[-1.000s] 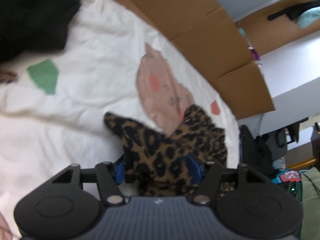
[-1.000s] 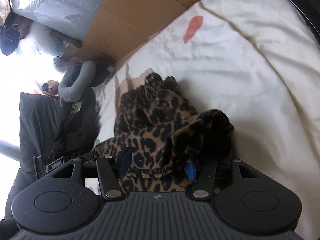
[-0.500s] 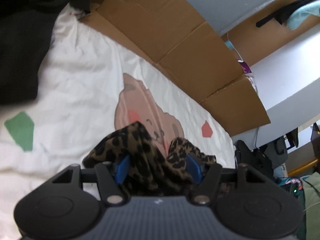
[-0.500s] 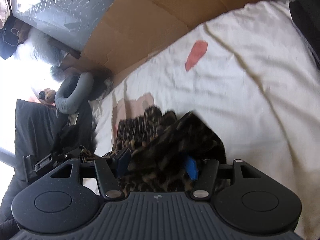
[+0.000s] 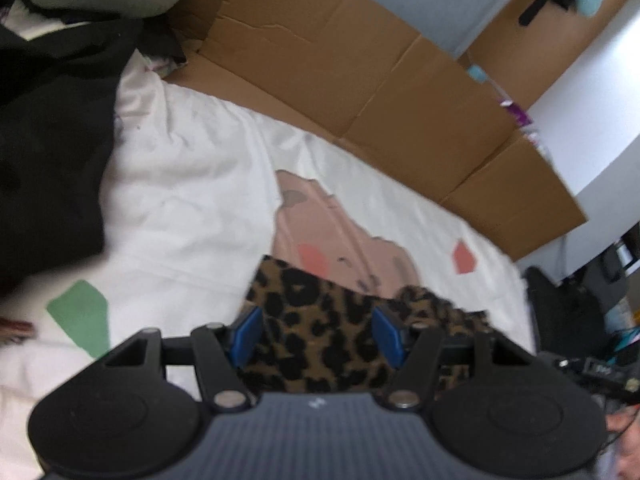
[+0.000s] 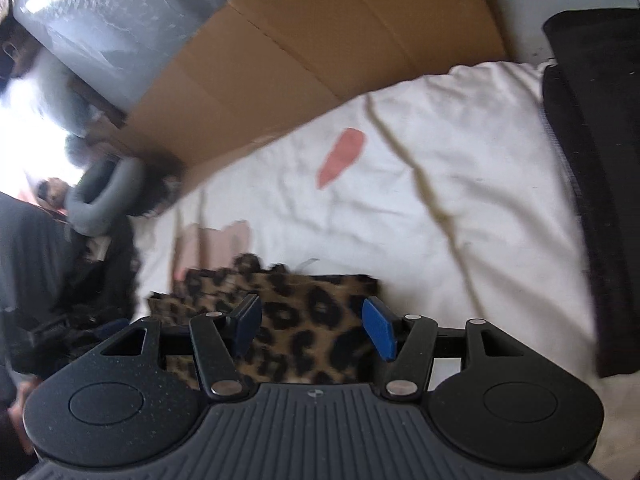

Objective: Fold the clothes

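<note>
The leopard-print garment (image 5: 316, 332) lies on a white bedsheet (image 5: 192, 184) printed with a pink bear shape (image 5: 340, 236), a green patch (image 5: 82, 316) and small red patches. In the left wrist view the left gripper (image 5: 318, 334) points down at the garment, its blue pads (image 5: 246, 334) standing about halfway apart with the leopard cloth filling the gap between them; whether the pads actually press on the cloth I cannot tell (the picture is blurred there). The garment's far edge overlaps the lower part of the bear.

In the right wrist view the right gripper (image 6: 314, 330) stands the same way, half open, blue pads (image 6: 380, 330) on either side of a flat stretch of the same cloth (image 6: 304, 320), and again a grip cannot be confirmed. Flattened cardboard (image 5: 360, 64) lines the far side of the bed. Dark clothing (image 5: 44, 152) is heaped at the left, and a black item (image 6: 592, 160) lies at the right edge.
</note>
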Tool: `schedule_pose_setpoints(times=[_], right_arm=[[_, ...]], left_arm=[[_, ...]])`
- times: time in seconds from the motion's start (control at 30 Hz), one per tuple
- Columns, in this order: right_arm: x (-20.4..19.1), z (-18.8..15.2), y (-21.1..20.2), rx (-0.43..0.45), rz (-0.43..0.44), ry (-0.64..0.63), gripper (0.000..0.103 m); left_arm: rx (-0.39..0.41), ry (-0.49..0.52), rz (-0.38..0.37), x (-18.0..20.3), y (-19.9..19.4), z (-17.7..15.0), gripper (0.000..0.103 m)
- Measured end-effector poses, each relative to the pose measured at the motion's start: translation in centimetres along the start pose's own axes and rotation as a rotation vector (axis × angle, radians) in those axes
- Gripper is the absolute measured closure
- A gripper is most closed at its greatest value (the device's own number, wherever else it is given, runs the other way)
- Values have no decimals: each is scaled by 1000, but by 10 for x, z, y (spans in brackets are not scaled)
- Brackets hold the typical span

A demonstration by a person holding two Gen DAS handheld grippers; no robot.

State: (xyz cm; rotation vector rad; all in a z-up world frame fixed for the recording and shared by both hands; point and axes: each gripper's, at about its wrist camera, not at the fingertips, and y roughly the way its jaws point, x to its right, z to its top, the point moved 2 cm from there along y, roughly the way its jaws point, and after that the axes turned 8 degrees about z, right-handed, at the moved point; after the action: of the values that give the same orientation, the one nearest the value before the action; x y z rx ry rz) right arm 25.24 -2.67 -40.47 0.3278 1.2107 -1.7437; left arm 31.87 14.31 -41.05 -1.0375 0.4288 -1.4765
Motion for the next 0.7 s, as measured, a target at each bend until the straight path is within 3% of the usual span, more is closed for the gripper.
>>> schedule_pose_setpoints(times=[0.07,0.1,0.23,0.3,0.37,0.53,0.6,0.63,0.67,0.7], right_arm=[[4,-1,1,-2,-26,-7,41],[7,-2,2,-3,-39,-10,48],[11,-1,8,-9,-70,-26,56],[11,0,12,-15,-73,-29,67],[11,2,15,-19,-71,-26,71],[11,3,19,-27,-72,-29,76],[12,3,19,-25,-73,-27,87],[12,4,19,-24,-74,-26,89],[12,4,19,-22,-74,-26,99],[12,4,18,-19,-72,-30,100]], left_arm=[[-4,27,27,-1,5,0,42],[-6,40,40,-1,7,0,43],[-13,81,88,-1,18,3,56],[-12,88,101,-1,23,6,58],[-15,94,107,-1,29,8,61],[-13,143,112,6,42,11,61],[-12,153,106,8,47,11,61],[-12,155,104,9,49,11,64],[-8,160,108,9,50,11,72],[-2,167,115,10,51,11,80]])
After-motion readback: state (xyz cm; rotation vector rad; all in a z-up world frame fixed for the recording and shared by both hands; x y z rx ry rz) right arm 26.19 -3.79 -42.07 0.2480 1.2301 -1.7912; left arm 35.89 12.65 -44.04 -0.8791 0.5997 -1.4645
